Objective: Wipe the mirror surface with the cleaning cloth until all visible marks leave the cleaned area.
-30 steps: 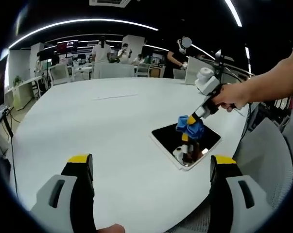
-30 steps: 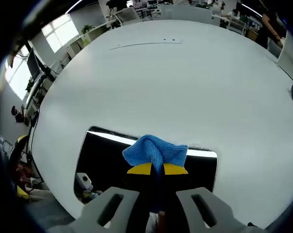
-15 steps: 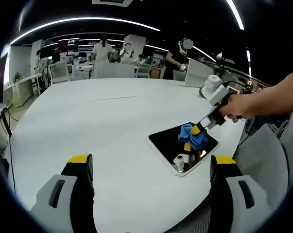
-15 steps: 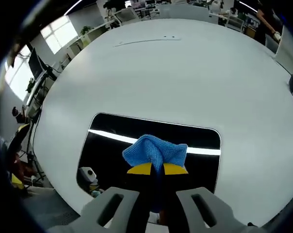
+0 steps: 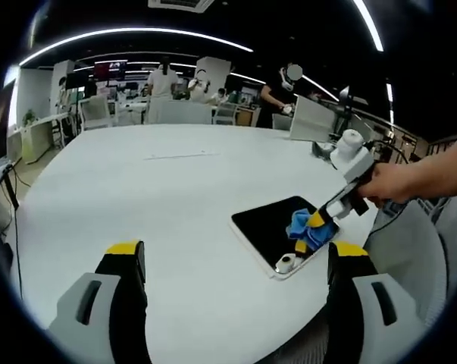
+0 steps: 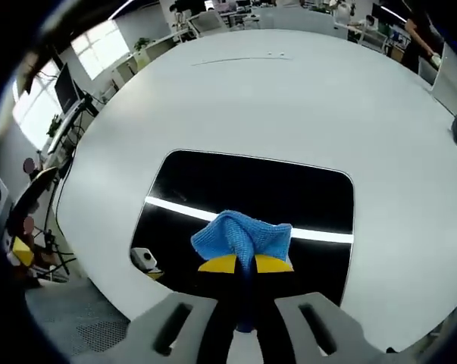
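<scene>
One risk: we hold the cloth [image 6: 243, 236] pinched in the right tool [image 6: 245, 263] near the mirror [image 6: 252, 199] edge; sweeping past could drag it off the counter [image 6: 289, 98]. Left tool [image 5: 236, 262] hangs wide.

A white round table [image 5: 137, 205] bears the mirror [image 6: 251, 197].

In the right gripper view the right gripper [image 6: 245, 264] rises from the bottom edge, its yellow-tipped fingers [image 6: 219, 264] pinched together on a bunched blue cleaning cloth [image 6: 242, 235]. The cloth sits over the near part of the mirror [image 6: 251, 189], a dark rounded rectangle lying flat on the broad white counter [image 6: 289, 98]. A bright light strip reflects across the glass on both sides of the cloth. Near the mirror's lower left corner a small white and yellow reflection shows
</scene>
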Demonstrator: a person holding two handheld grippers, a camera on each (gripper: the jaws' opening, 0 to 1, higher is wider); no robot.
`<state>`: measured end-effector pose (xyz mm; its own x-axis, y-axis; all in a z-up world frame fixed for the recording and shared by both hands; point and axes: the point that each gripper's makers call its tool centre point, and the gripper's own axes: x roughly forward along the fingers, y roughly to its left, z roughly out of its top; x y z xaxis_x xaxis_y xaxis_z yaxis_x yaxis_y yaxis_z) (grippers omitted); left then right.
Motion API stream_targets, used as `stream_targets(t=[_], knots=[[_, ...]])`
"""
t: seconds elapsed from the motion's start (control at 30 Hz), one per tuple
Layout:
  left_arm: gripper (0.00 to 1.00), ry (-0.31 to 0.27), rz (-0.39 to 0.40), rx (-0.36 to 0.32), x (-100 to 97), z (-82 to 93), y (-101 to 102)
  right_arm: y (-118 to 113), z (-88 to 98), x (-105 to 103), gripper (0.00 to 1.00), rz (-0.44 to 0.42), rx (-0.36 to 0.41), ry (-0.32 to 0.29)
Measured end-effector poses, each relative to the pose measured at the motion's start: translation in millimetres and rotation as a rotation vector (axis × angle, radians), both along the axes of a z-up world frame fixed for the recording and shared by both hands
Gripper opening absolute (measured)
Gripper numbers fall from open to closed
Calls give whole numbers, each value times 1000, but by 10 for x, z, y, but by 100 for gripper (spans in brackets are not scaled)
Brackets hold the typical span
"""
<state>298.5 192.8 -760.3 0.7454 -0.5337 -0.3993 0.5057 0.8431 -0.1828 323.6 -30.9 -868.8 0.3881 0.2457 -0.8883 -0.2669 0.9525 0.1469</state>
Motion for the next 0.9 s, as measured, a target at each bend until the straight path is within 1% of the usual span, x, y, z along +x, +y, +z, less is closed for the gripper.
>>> stream_targets(t=[0.13,0.33,0.53,0.6,0.73,0.9], knots=[[99,1,11,-10,-13,0,-6,8,-2,-47,1,-2,9,-2],[99,-10,-10,12,-54,-24,-32,17,-1,-123,1,-4,26,0],[99,14,-7,13,-89,-89,1,17,0,-147,1,-20,40,-5],[99,20,-6,18,-98,-106,13,19,0,-170,1,-39,52,-6],[99,25,-6,5,-108,-104,6,18,3,-211,1,-52,71,0],[99,24,-3,-9,-103,-112,-4,23,6,-302,1,-46,74,4]])
